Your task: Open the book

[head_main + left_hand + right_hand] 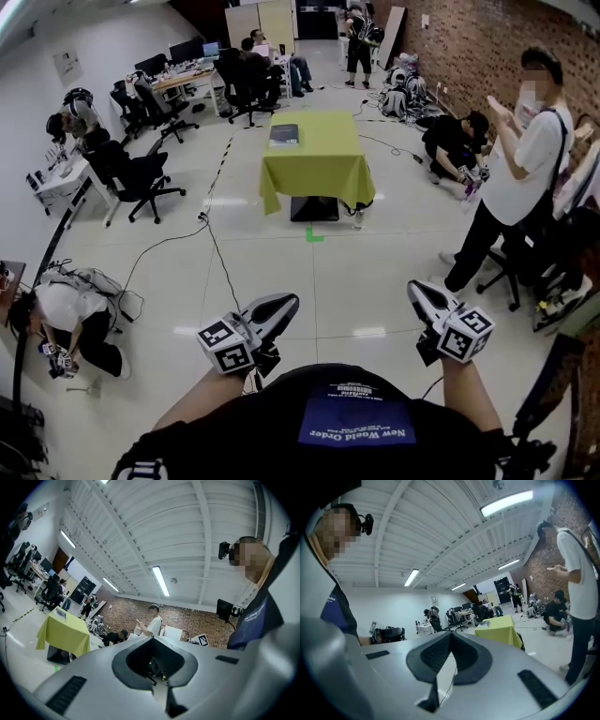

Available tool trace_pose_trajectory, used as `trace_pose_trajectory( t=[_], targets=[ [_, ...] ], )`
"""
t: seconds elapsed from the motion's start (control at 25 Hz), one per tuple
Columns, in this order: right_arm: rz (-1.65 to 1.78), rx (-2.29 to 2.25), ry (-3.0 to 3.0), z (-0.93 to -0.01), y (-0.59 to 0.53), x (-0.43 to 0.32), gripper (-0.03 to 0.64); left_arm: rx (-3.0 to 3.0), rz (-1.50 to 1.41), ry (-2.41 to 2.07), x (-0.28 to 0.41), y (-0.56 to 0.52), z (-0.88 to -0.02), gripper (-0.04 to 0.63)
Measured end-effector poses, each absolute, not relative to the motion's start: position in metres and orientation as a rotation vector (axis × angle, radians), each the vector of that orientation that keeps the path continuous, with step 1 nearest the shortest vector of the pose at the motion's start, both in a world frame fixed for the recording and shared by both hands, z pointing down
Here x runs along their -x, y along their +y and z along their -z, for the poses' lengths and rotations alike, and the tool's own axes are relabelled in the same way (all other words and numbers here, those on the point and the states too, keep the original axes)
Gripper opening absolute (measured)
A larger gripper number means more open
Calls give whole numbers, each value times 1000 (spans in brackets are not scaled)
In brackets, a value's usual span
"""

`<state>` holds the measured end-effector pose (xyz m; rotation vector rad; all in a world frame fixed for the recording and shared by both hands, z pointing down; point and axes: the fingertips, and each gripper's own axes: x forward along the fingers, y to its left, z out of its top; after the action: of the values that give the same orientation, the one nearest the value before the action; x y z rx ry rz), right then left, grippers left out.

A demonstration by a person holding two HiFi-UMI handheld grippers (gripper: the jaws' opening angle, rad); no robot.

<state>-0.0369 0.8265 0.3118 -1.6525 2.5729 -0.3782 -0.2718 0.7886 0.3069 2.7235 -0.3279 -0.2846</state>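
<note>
Yellow-green clothed table (323, 161), dark book (284, 136) lying on it, left gripper (287, 304), right gripper (416, 290), jaws closed, empty.

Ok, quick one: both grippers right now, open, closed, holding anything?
Left gripper: closed, holding nothing.
Right gripper: closed, holding nothing.

Book (284, 135) dark-covered, closed; lies flat near the left edge of the green-clothed table (328, 155).
</note>
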Motion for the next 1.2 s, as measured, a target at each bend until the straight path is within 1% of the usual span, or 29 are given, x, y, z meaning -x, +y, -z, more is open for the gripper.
trace_pose_trajectory(
  t=[0.32, 0.56, 0.8, 1.2],
  targets=[
    [397, 1680, 2555, -307, 726, 91, -12, -2717, 251, -297, 328, 685, -317, 6],
    [435, 1674, 2587, -310, 669, 92, -12, -2679, 258, -332, 334, 634, -325, 6],
    [406, 1559, 2648, -312, 588, 65, -12, -2695, 272, -435, 308, 569, -326, 6],
    [365, 1337, 2830, -307, 446, -15, -12, -2674, 372, -746, 239, 454, -301, 6]
  ],
)
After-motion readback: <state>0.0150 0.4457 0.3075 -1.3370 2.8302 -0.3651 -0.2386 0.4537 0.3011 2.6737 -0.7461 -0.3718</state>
